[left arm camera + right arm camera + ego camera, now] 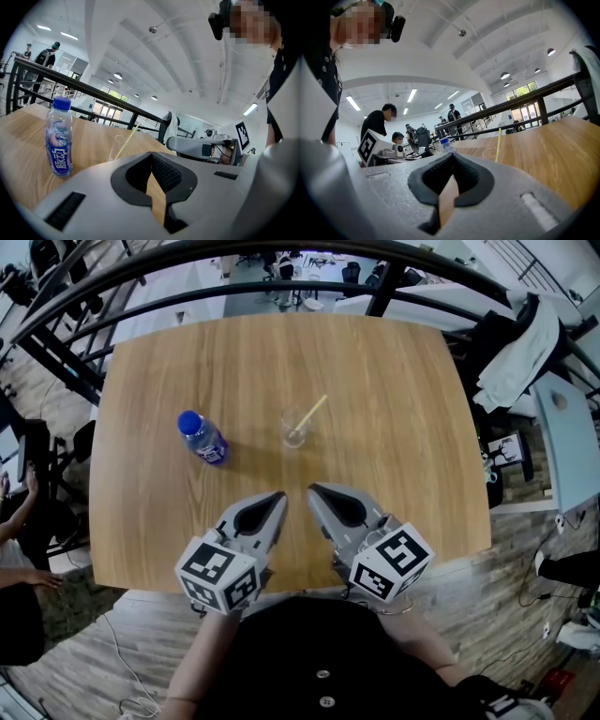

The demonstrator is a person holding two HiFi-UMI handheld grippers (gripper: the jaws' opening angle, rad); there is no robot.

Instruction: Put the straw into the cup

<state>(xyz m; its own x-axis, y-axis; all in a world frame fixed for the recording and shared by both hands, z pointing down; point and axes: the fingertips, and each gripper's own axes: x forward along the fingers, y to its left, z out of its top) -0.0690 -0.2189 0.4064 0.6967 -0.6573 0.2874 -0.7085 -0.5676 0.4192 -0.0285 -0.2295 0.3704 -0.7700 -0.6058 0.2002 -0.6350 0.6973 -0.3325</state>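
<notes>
Both claws sit low over the near edge of the table (394, 381), side by side, noses angled in toward each other. The left gripper (151, 154) has its jaws tip to tip, with nothing between them, only a sliver of wood grain showing through the hollow behind the tips. Same story on the right gripper (452, 155): jaws pressed together, empty. Out ahead of them, mid-table, the clear cup (294, 428) stands upright. It is well apart from both noses and roughly in line with the gap between the two grippers. The yellow straw (313, 412) is in the cup, its lower end down inside, and it leans up and away to the right over the rim. Left of the cup, clear of it, a bottle (202, 438) with a blue cap stands upright, on the left gripper's side. A dark railing (93, 92) runs past the table's far edge.
</notes>
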